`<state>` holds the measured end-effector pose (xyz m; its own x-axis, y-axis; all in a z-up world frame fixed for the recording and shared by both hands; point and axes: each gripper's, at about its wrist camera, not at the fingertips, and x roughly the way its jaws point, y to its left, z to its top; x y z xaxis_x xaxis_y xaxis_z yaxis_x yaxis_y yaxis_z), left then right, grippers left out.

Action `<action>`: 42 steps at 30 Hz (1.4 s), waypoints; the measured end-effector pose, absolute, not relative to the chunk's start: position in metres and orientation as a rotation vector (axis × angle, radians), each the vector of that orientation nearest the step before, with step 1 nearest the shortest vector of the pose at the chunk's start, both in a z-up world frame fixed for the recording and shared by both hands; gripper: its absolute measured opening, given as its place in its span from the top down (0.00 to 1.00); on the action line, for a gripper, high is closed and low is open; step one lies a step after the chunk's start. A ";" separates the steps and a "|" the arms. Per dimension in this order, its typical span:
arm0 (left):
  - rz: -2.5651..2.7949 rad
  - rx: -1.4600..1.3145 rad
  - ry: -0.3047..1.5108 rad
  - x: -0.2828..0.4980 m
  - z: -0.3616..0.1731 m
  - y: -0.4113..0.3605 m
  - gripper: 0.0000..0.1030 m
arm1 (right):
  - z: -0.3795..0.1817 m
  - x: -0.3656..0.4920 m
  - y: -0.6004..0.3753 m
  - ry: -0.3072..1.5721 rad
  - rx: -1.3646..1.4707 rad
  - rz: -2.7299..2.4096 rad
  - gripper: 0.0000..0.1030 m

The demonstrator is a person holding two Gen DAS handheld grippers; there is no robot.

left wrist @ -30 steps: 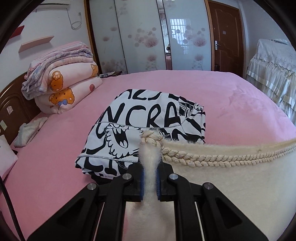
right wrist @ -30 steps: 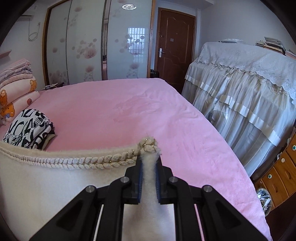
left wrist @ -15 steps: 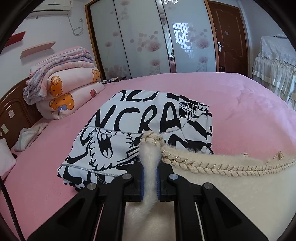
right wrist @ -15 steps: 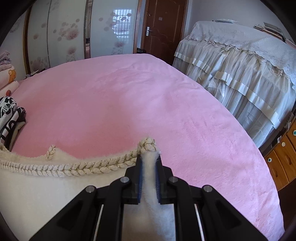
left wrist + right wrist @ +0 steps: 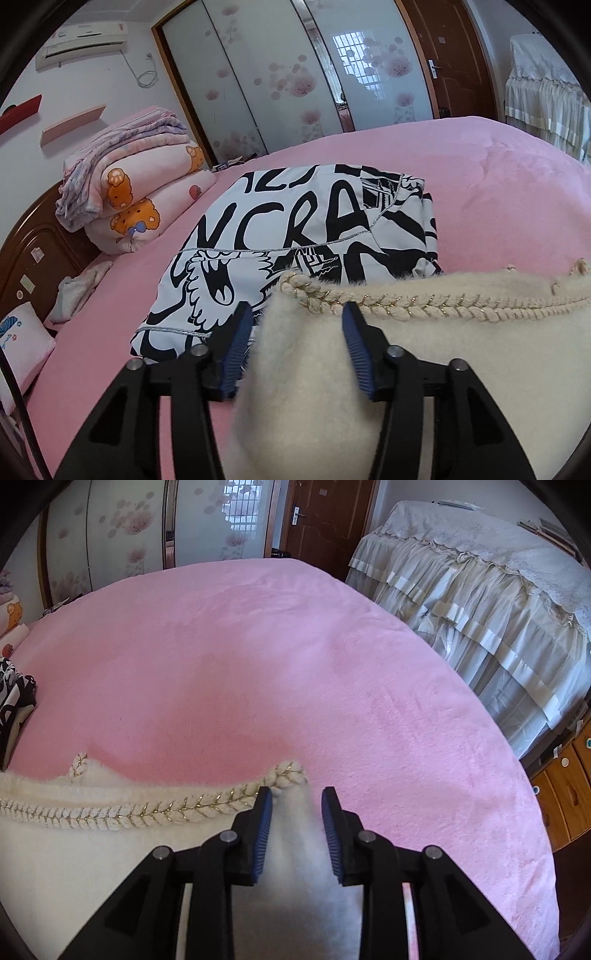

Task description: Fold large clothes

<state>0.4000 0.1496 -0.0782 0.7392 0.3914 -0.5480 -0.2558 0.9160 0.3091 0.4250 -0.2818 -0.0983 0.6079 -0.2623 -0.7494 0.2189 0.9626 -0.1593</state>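
Both sets of tongs, clamped on the cream garment a second ago, are now letting go. The left gripper is opening, its blue pads standing clear of the fluffy corner between them; the right gripper is opening too, its corner loose between the pads. The garment lies low in both views on the pink bed, its braided trim crossing the frame — this fold looks laid down. At centre of the left view, a folded black-and-white garment reads "NCRA" — the other lettering is cut off.
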 end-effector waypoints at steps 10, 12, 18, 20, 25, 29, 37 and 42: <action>0.067 0.050 0.673 0.327 -0.050 0.088 0.42 | -0.063 0.366 -0.179 0.808 0.020 0.149 0.61; 0.021 0.066 0.711 0.324 -0.066 0.068 0.45 | -0.075 0.361 -0.141 0.854 0.030 0.262 0.61; 0.072 0.211 0.848 0.334 -0.137 0.054 0.58 | -0.127 0.361 -0.104 0.948 -0.037 0.289 0.63; 0.063 0.214 0.814 0.331 -0.138 0.065 0.57 | -0.128 0.367 -0.126 0.941 -0.030 0.244 0.65; 0.124 0.211 0.813 0.335 -0.136 0.096 0.56 | -0.130 0.383 -0.218 0.904 -0.163 -0.121 0.76; 0.161 0.190 0.826 0.338 -0.137 0.114 0.56 | -0.133 0.382 -0.298 0.938 0.011 -0.184 0.83; 0.159 0.085 0.850 0.312 -0.102 0.109 0.53 | -0.093 0.343 -0.290 0.899 0.150 -0.143 0.73; 0.133 -0.022 0.774 0.262 -0.062 0.085 0.34 | -0.068 0.298 -0.218 0.864 0.191 0.079 0.73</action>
<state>0.2617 0.0851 -0.0625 0.7071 0.1120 -0.6982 -0.1280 0.9913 0.0294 0.2976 -0.2177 -0.0682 0.6478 0.1461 -0.7477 0.0081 0.9801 0.1986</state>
